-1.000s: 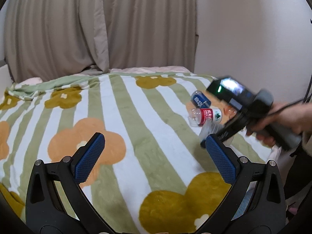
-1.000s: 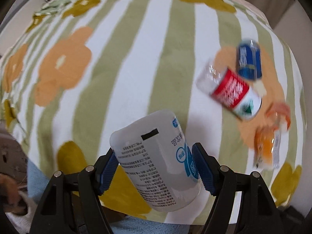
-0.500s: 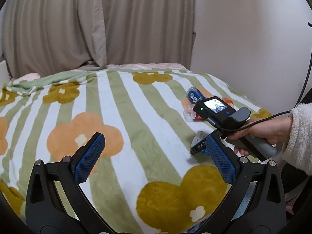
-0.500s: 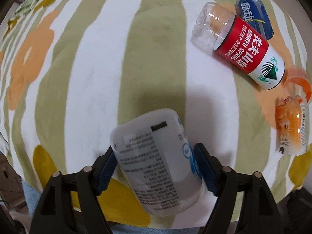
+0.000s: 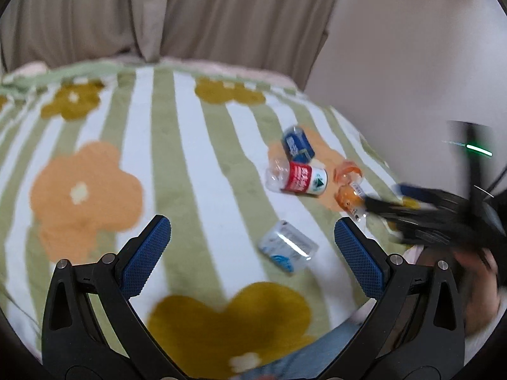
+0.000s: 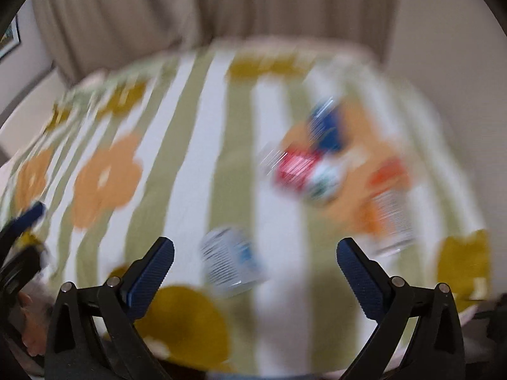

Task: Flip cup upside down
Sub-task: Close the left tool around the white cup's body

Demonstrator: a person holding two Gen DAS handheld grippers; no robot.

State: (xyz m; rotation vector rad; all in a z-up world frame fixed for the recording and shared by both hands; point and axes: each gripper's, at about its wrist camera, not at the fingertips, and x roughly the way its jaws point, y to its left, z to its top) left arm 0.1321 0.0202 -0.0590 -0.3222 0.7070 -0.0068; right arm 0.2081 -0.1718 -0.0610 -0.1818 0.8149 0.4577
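Cup sat free on the striped blanket, near the red-labelled bottle; both the right gripper and left gripper gaped empty. Flip looked done, though blur hid its orientation.

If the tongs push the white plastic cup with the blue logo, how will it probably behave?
The white plastic cup with the blue logo stands alone on the striped fleece blanket, apparently tilted, so a push would probably tip it. Its wall looks thin, so it seems light and may dent. If it falls, the round body may roll, though soft fleece should slow it.
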